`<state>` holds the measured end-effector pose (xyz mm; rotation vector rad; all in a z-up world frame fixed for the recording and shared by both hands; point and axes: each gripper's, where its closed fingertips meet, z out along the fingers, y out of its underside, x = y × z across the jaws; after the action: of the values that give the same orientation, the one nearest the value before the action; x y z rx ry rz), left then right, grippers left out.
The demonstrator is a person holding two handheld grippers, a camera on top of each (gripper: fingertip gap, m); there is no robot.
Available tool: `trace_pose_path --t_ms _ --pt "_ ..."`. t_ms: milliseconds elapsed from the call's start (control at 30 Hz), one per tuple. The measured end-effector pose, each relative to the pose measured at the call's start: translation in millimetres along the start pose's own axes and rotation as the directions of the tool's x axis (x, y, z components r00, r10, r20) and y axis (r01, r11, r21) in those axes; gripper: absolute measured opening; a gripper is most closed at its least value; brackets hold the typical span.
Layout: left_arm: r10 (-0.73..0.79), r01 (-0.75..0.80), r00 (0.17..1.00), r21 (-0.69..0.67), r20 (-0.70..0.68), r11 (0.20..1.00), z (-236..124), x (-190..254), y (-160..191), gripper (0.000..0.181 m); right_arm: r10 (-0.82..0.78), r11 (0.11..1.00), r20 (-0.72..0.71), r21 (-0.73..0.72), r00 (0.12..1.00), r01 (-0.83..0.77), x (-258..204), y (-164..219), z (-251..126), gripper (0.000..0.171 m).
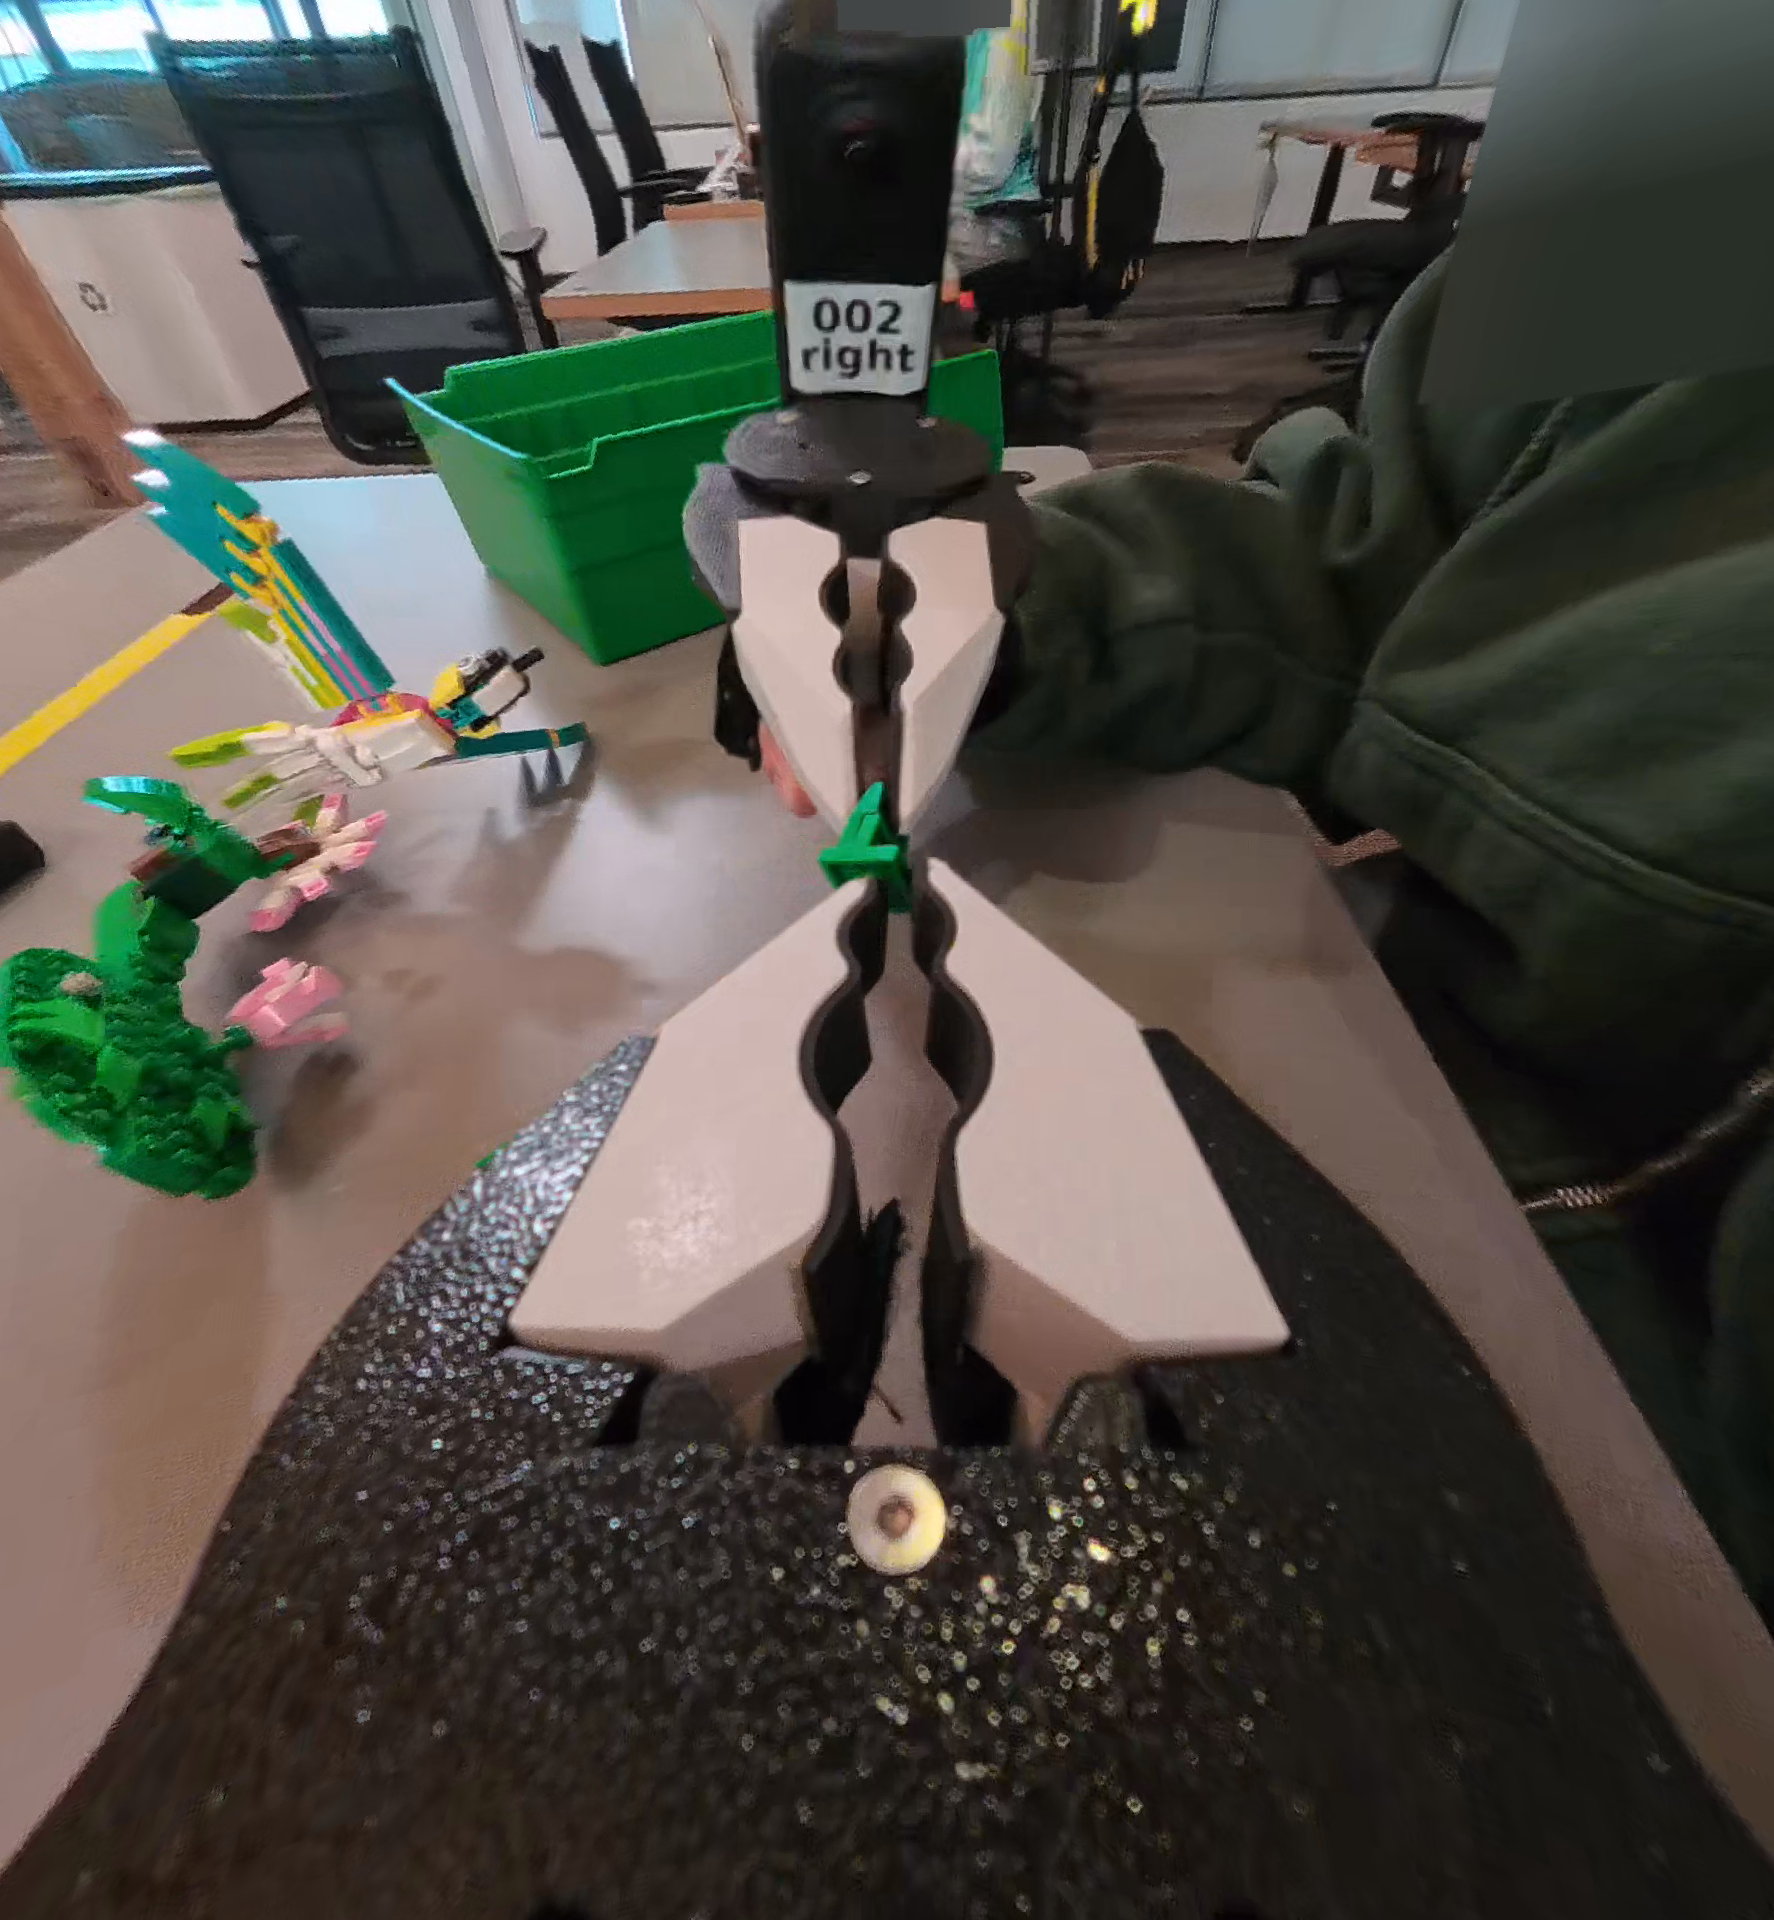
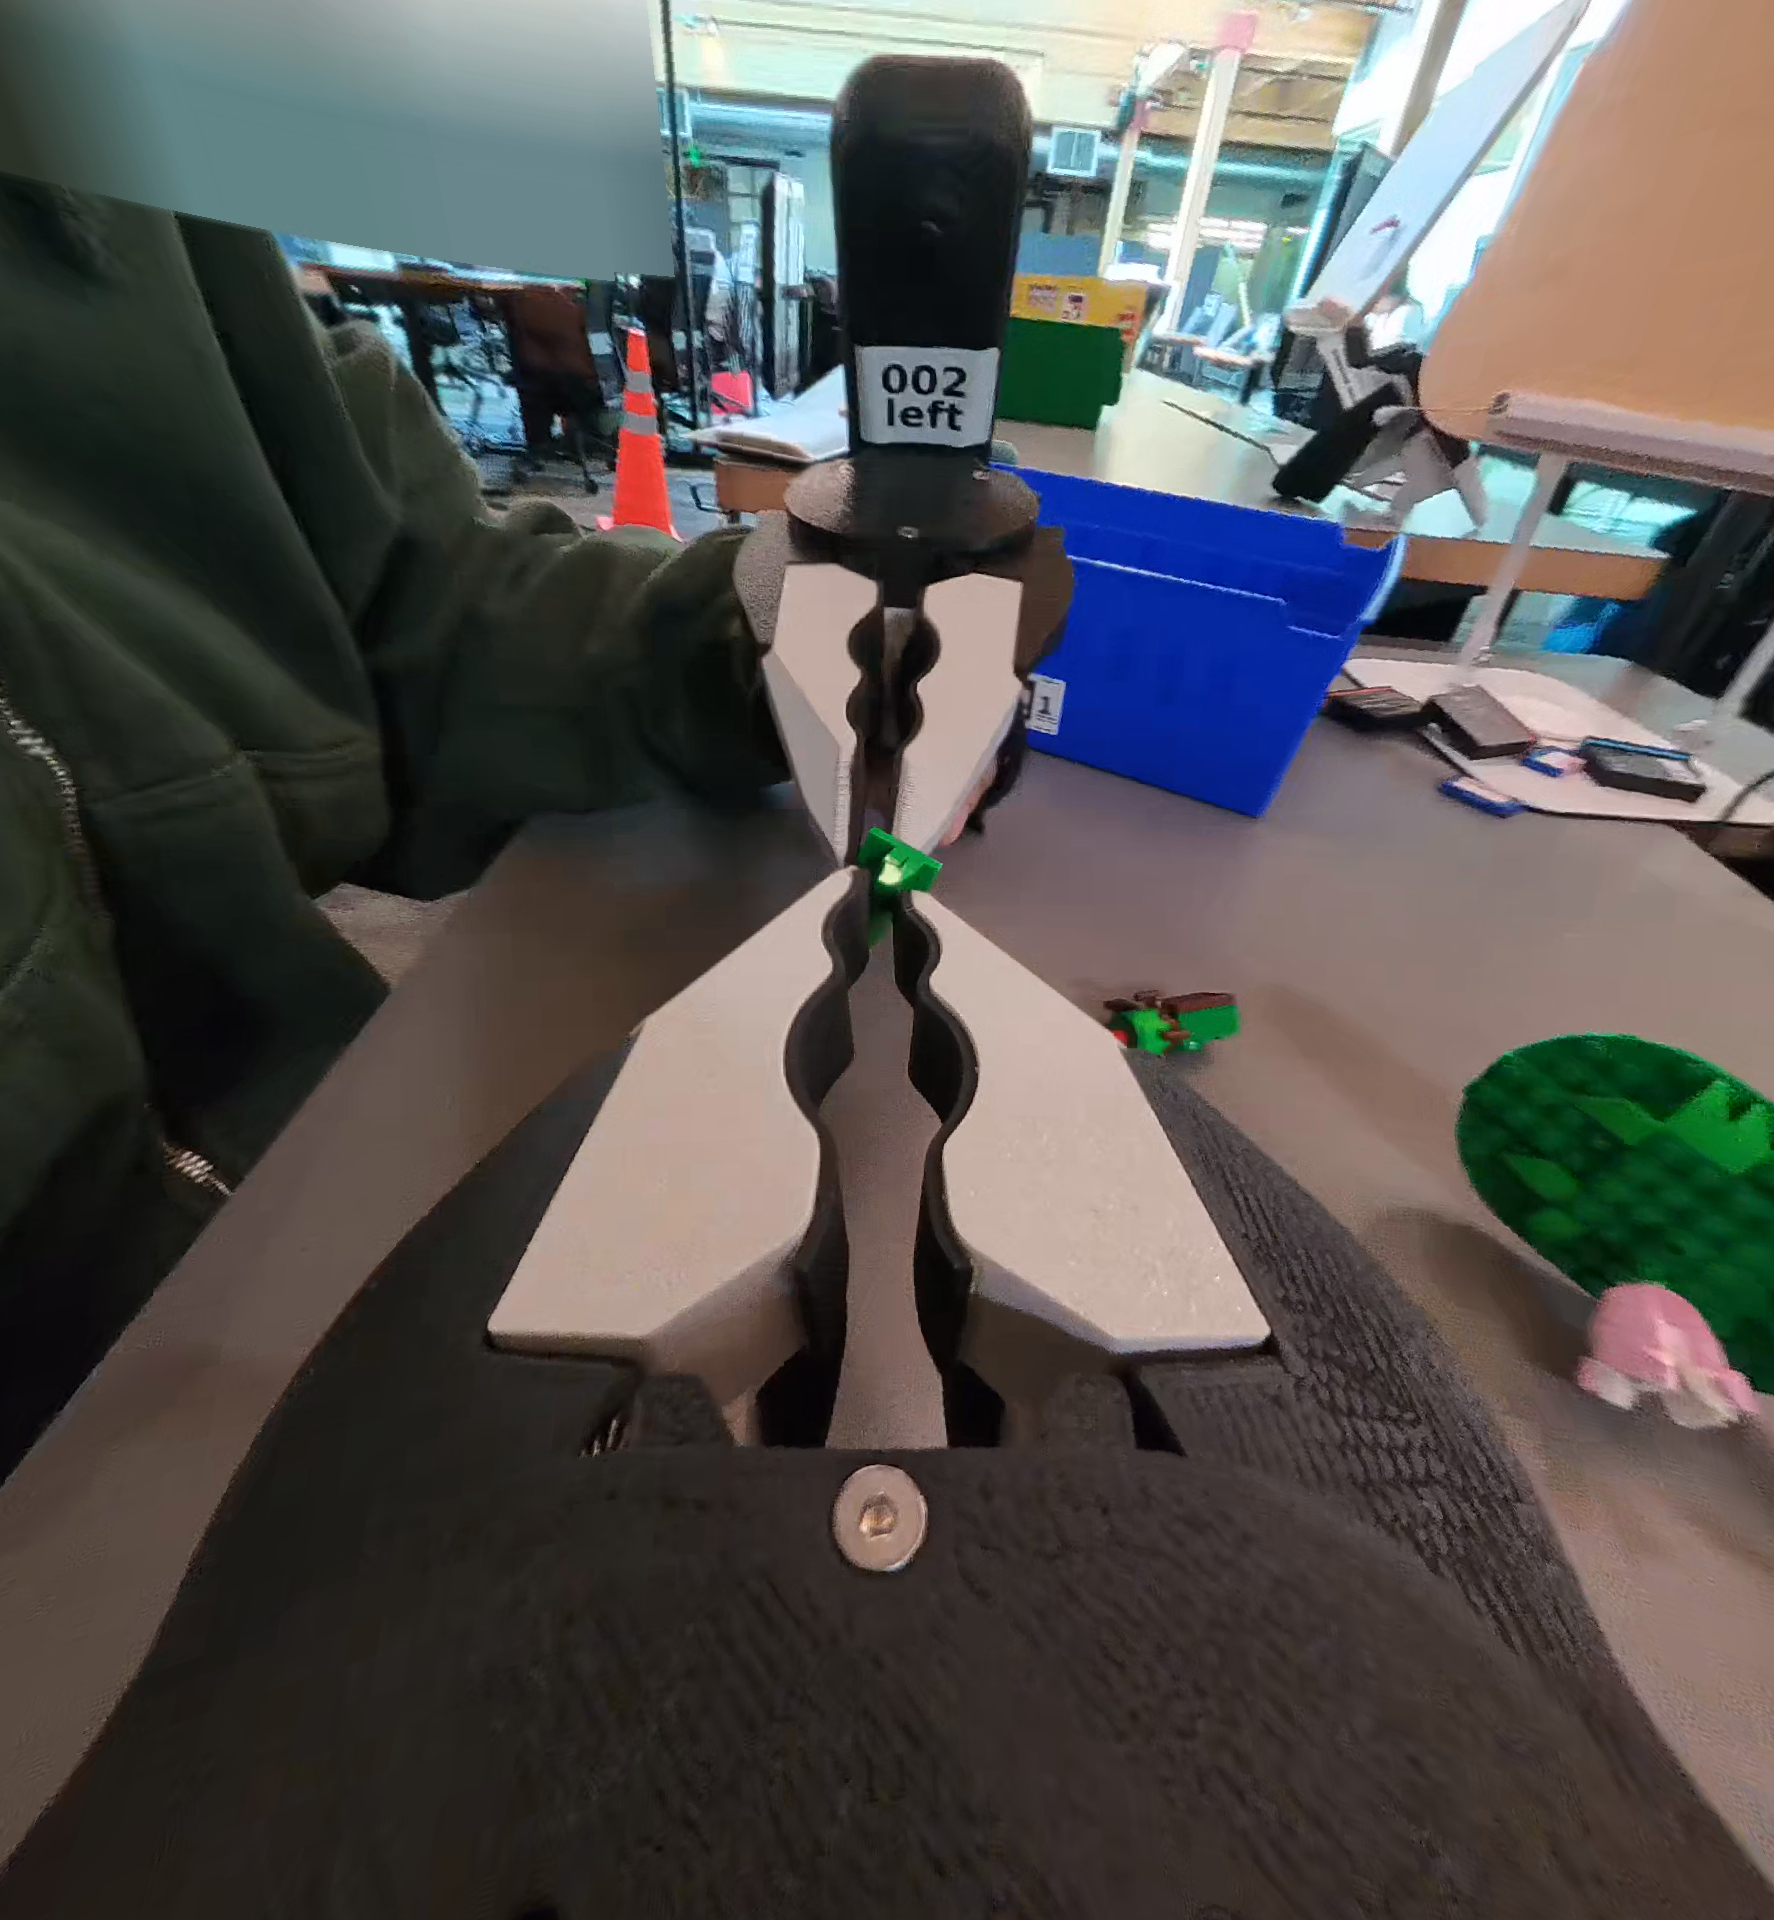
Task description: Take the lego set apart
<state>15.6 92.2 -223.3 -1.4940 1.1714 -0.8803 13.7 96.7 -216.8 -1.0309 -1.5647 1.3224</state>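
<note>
A small green lego piece is held in the air between my two grippers, which meet tip to tip above the grey table. My left gripper is shut on its near end. My right gripper faces it and is shut on the far end. In the right wrist view the same green piece sits between my right gripper and the left gripper. The rest of the lego set stands at the left: a bird with a teal wing and a green plant base.
A green bin stands behind the grippers, a blue bin on the other side. A round green plate, a pink flower and a small green-brown piece lie on the table. A person's green sleeve is close by.
</note>
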Motion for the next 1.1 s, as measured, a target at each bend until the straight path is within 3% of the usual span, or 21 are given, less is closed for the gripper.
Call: trace_pose_path --t_ms 100,300,500,633,700,800,967,1033,1100 --pt "-0.043 0.044 0.999 0.055 -0.022 0.998 -0.9 -0.7 -5.3 0.002 0.047 0.998 0.007 0.043 0.999 -0.047 3.0 -3.2 -1.1 0.001" --pt "0.069 -0.064 0.926 -0.025 0.372 0.998 -1.8 -47.6 0.0 0.013 -0.189 0.98 -0.36 -0.124 0.914 0.154 42.0 3.1 1.3 0.001" --pt "0.094 -0.082 0.877 -0.047 0.471 0.996 -6.7 -58.4 -1.8 0.006 -0.35 0.935 -0.486 -0.241 0.801 0.261 50.1 0.0 6.9 0.001" --pt "0.13 -0.105 0.835 -0.078 0.534 0.991 -10.8 -65.4 -3.1 0.003 -0.54 0.84 -0.542 -0.4 0.644 0.368 55.9 -1.4 7.5 0.0" --pt "0.153 -0.124 0.841 -0.09 0.519 0.988 -11.9 -62.2 -3.4 0.002 -0.58 0.813 -0.527 -0.414 0.621 0.408 52.4 -2.1 7.9 0.0" --pt "0.203 -0.173 0.858 -0.108 0.472 0.979 -12.7 -55.2 -5.1 0.002 -0.543 0.839 -0.487 -0.357 0.684 0.411 45.9 -3.5 7.4 0.0" --pt "0.319 -0.27 0.833 -0.171 0.451 0.947 -11.9 -47.4 -7.4 0.002 -0.529 0.848 -0.472 -0.332 0.706 0.413 41.0 -6.8 3.9 0.0" --pt "0.374 -0.305 0.814 -0.22 0.444 0.926 -23.5 -47.1 -1.4 0.001 -0.482 0.876 -0.635 -0.332 0.604 0.35 68.9 -20.5 -36.6 0.0" --pt "0.307 -0.276 0.853 -0.134 0.422 0.952 -31.1 -39.1 0.3 0.001 -0.261 0.957 -0.739 -0.113 0.621 0.268 83.5 -44.6 -85.3 0.0"
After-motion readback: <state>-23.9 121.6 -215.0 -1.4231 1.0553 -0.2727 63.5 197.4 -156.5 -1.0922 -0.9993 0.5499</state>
